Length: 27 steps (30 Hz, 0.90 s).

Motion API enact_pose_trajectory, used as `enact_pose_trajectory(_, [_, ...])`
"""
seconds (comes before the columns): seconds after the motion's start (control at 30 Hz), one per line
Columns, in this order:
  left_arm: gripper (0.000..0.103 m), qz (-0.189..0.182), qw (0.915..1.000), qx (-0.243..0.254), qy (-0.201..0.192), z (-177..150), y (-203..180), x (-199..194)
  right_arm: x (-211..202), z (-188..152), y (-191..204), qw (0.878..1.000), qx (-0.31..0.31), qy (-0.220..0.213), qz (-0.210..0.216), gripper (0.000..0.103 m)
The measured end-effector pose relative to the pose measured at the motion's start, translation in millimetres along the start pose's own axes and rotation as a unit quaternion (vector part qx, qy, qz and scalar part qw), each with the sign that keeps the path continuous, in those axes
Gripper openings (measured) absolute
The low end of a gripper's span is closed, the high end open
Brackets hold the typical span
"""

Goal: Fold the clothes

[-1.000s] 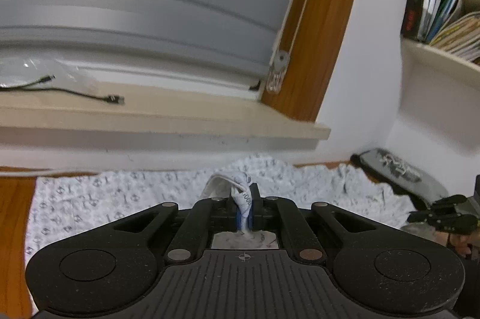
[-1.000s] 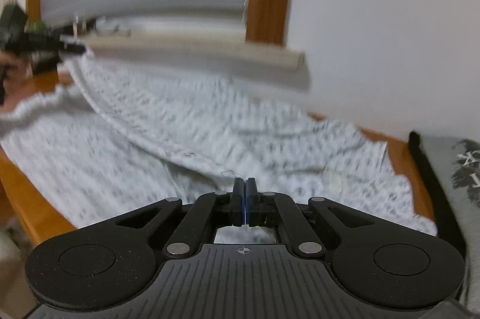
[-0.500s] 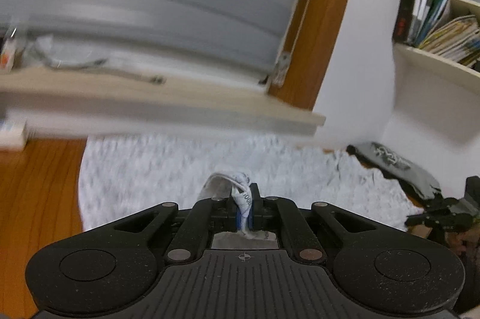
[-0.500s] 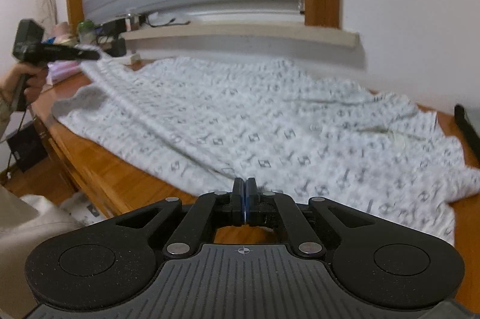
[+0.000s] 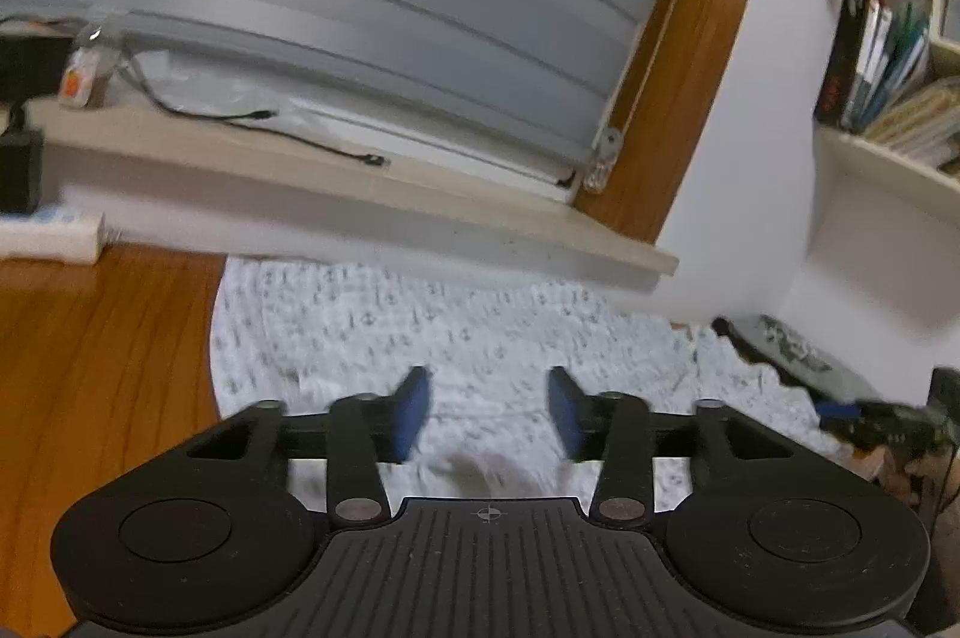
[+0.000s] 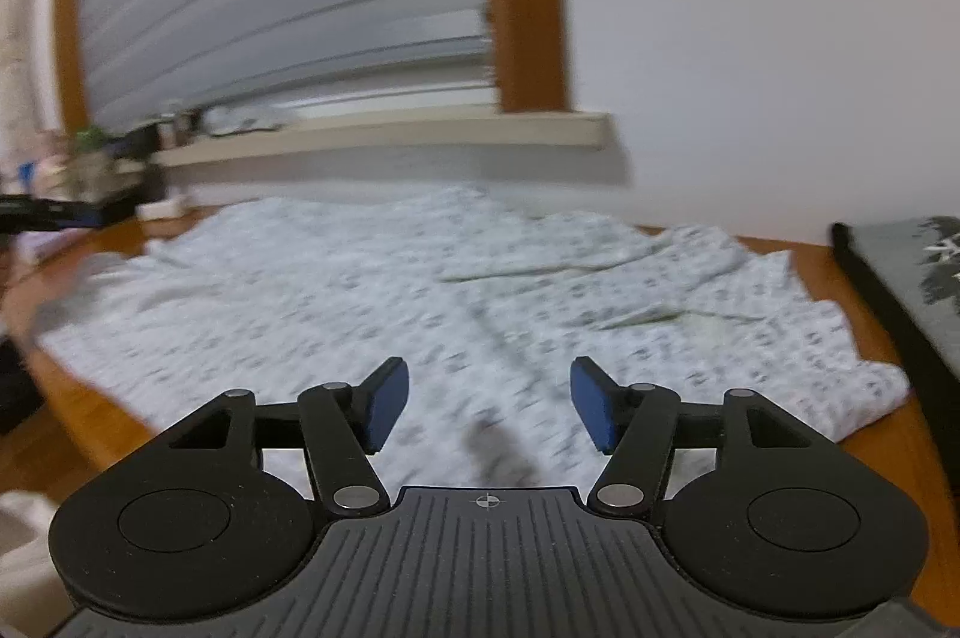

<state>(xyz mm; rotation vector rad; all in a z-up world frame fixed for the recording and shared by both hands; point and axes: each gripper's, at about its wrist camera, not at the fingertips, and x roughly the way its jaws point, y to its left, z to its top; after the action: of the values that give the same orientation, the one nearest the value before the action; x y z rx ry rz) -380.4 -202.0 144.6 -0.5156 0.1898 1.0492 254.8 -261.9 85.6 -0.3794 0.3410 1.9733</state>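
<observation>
White printed garment (image 6: 372, 290) spread on wooden table.
Pale fabric w/ small grey repeat motifs, lying mostly flat, creases & a raised fold twd far right, edge near dark folded item; left edge curves over bare wood (image 5: 372, 332).

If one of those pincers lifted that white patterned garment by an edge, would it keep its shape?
Probably not. The patterned garment lies in soft wrinkles and ridges on the wooden table, so it would likely droop and bunch. It looks thin, so probably light. Pushing it would likely rumple it, not slide it.
</observation>
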Motion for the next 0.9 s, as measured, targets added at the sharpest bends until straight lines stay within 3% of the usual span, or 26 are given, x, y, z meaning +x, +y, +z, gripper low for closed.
enact_pose_trajectory(0.07, [0.058,0.006,0.9995,0.006,0.030,0,3,19,13,3,2,1.000,-0.006,0.004,-0.028,0.060])
enact_pose_trajectory(0.27, [0.058,-0.007,0.9954,0.015,0.095,-28,1,48,34,4,12,0.998,-0.034,0.007,-0.056,0.061])
enact_pose_trajectory(0.53, [0.057,-0.003,0.9934,0.039,0.108,-46,-9,44,59,5,24,0.994,-0.066,0.009,-0.084,0.067])
enact_pose_trajectory(0.6, [0.045,-0.001,0.9945,0.041,0.097,-45,-9,45,62,4,24,0.994,-0.067,0.012,-0.087,0.067])
enact_pose_trajectory(0.67, [0.004,-0.003,0.9958,0.042,0.082,-43,-11,43,65,3,23,0.994,-0.065,0.018,-0.087,0.067])
enact_pose_trajectory(0.83, [0.004,0.010,0.9993,0.035,-0.003,-25,-13,9,64,4,11,0.996,-0.036,0.014,-0.082,0.069])
enact_pose_trajectory(0.9, [0.005,0.018,0.9991,0.036,0.015,-22,-11,7,63,4,6,0.997,-0.018,0.012,-0.074,0.069])
